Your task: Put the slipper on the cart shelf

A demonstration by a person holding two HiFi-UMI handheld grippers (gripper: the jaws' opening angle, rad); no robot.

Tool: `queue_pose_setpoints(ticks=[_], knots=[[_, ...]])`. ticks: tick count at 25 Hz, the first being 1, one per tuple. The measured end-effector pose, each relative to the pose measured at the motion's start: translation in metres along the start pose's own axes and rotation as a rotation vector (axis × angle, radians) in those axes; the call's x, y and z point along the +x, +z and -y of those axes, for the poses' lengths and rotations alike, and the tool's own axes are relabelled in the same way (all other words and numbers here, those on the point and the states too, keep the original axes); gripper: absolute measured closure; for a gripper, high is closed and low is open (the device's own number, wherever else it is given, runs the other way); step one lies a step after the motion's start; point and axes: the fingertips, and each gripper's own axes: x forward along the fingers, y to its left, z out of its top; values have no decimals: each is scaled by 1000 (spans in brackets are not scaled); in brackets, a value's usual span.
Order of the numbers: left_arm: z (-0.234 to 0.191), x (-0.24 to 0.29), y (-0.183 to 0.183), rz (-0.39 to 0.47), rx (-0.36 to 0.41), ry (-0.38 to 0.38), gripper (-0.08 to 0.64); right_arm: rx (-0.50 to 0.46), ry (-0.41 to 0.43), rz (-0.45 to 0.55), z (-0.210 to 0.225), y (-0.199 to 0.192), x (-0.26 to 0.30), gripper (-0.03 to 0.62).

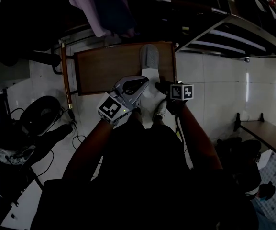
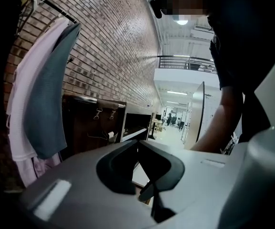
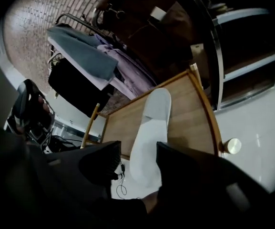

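A pale slipper (image 1: 149, 61) lies lengthwise on the brown wooden cart shelf (image 1: 104, 66), its heel end hanging over the near edge. In the right gripper view the slipper (image 3: 151, 128) runs up the shelf (image 3: 185, 113), and its heel sits between my two dark jaws without touching either pad. My right gripper (image 1: 160, 86) (image 3: 137, 154) is open astride that heel. My left gripper (image 1: 142, 82) hovers just left of the slipper over the shelf's near edge. Its grey fingertips meet, so the left gripper (image 2: 137, 144) is shut with nothing in it.
Clothes (image 1: 104, 8) (image 2: 42, 104) hang behind the cart. The cart's wooden side rail (image 1: 65, 75) stands at the left. Cables (image 1: 75, 138) and a dark round object (image 1: 39, 114) lie on the floor to the left. Metal framing (image 1: 233, 32) and a low bench (image 1: 267, 133) are at the right.
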Motion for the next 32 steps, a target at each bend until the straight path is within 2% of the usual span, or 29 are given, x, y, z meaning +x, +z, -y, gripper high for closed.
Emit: queue_pose_setpoints(ticks=[3,7,10,14,18,23,26,28,32], knots=[[-6,-3,-1,-1,-18,5,549,37,-25,-53,22,-7,18,359],[-12,-7,-6,-11,-49,14,549,128,-1,-98,28,-10,37,354],[-15,-9,-12,-24,-74,24,549,144,-4,-132,37,-15,48,353],[-21,-10,-18,-34,-88,33,549,182,41,-152,38,-17,59,353],[-27,-8,-26,-34,-58,34,549,177,79,-180,41,-20,72,354],[-28,-7,-28,-53,-104,48,549,211,168,-220,31,-25,88,359],[-29,-10,-34,-65,-120,61,549,223,199,-221,26,-26,97,389],[-31,-11,-38,-75,-124,70,549,220,203,-221,26,-26,102,478],[-31,-15,-43,-81,-135,83,552,226,254,-162,8,-20,101,522]])
